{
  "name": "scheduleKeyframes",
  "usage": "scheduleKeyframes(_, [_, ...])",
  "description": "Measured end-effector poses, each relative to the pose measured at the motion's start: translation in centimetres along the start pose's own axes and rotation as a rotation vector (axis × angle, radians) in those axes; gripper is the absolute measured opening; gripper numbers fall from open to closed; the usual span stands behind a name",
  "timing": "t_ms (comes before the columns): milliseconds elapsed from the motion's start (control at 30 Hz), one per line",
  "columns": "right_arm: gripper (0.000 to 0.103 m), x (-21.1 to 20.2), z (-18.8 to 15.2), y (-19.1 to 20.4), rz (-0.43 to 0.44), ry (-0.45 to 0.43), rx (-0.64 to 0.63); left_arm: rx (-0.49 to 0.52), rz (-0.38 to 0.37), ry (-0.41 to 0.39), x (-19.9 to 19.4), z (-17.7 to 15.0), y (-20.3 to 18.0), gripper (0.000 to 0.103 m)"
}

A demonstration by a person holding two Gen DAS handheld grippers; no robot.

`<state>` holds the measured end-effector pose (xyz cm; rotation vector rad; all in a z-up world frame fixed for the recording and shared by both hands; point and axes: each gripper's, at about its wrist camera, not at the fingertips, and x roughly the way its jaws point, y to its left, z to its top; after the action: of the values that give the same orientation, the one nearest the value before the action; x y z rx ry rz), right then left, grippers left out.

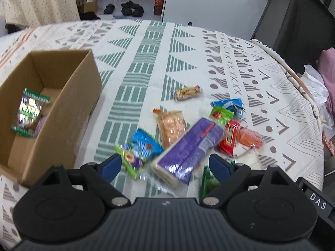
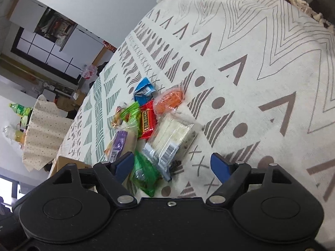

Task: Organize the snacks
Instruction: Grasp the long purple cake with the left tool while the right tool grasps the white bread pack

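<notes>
Your left tool (image 1: 165,165) stands wide, holding nothing, above a glossy purple foil pack (image 1: 188,148) in the crinkled snack pile (image 1: 209,129) on the woven, patterned bench cloth (image 1: 146,62). Only this view shows the corrugated cardboard box (image 1: 79,96), with a shiny green-edged packet (image 1: 30,113) inside. Your right tool (image 2: 172,165) is also wide and empty; only its view shows the clear flat pack of white bars (image 2: 173,133).
</notes>
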<state>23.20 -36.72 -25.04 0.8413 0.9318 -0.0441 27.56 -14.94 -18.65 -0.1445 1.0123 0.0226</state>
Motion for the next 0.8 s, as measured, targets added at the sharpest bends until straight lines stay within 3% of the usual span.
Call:
scheduleKeyframes(100, [0.076, 0.8, 0.3, -0.2, -0.002, 0.003, 0.021, 0.043, 0.003, 0.01, 1.1, 0.4, -0.6, 0.091])
scheduleKeyframes(433, [0.075, 3.2, 1.5, 0.2, 0.017, -0.016, 0.046, 0.03, -0.035, 0.107, 4.7, 0.3, -1.5, 0.088])
scheduleKeyframes(600, [0.075, 4.1, 1.6, 1.2, -0.005, -0.017, -0.005, -0.019, -0.061, 0.159, 5.6, 0.1, -1.0, 0.059])
scheduleKeyframes(700, [0.075, 4.5, 1.7, 1.5, -0.013, -0.024, -0.026, -0.017, -0.073, 0.159, 5.3, 0.0, -1.2, 0.05])
scheduleKeyframes(800, [0.065, 4.8, 1.7, 1.8, -0.031, -0.033, -0.053, -0.032, -0.083, 0.166, 4.8, 0.0, -0.9, 0.045])
